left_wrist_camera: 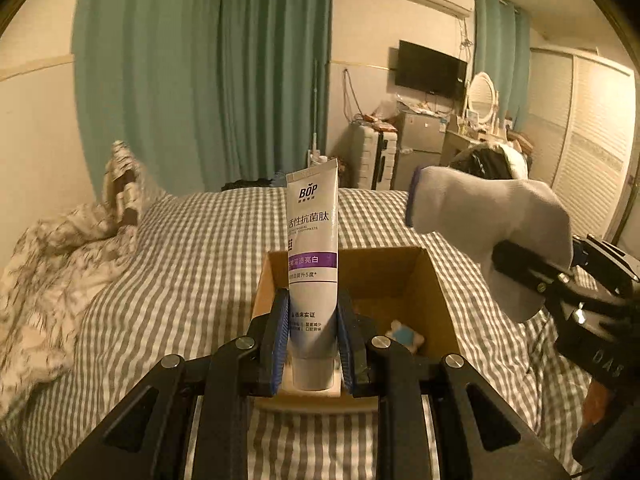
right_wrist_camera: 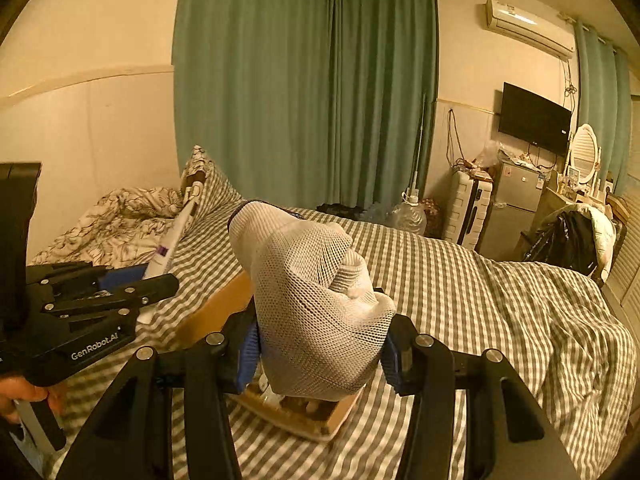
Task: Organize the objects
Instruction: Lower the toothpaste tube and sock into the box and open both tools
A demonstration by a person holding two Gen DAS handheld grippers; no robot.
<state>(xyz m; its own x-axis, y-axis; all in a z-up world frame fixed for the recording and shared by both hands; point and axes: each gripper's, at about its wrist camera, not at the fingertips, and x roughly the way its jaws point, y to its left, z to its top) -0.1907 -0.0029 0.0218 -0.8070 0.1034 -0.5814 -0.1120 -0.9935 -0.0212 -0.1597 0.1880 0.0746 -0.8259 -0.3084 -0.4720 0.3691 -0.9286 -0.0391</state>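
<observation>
Left gripper (left_wrist_camera: pixel 313 330) clamps the tube (left_wrist_camera: pixel 313 264) upright over the box (left_wrist_camera: pixel 434 300); right gripper (right_wrist_camera: pixel 320 354) pinches the sock (right_wrist_camera: pixel 316 300) at 2 o'clock. Lower the tube inside the walls before you release, clear of the toy (left_wrist_camera: pixel 404 336).

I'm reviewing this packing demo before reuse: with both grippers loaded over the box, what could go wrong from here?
1. The left gripper pinches the toothpaste tube near its cap end, upright; the tall top may tip outside the cardboard box on release.
2. The sock bulges from the right gripper and may snag on a pad.
3. Both grippers crowd one box and could collide.
</observation>
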